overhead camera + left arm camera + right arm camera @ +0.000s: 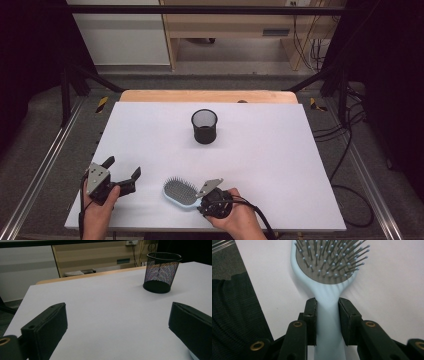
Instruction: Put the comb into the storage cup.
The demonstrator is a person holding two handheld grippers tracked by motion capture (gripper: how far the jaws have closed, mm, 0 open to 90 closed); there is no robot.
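Right claw clamps the handle of the pale blue hairbrush (bristles up) lying at the white table's near edge; left claw gapes wide, empty; black mesh cup stands mid-table; no legible writing.

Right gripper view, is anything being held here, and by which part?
Yes. The right hand-held gripper is shut on the light blue hairbrush, clamping its handle just below the bristle head. The left hand-held gripper is open and holds nothing.
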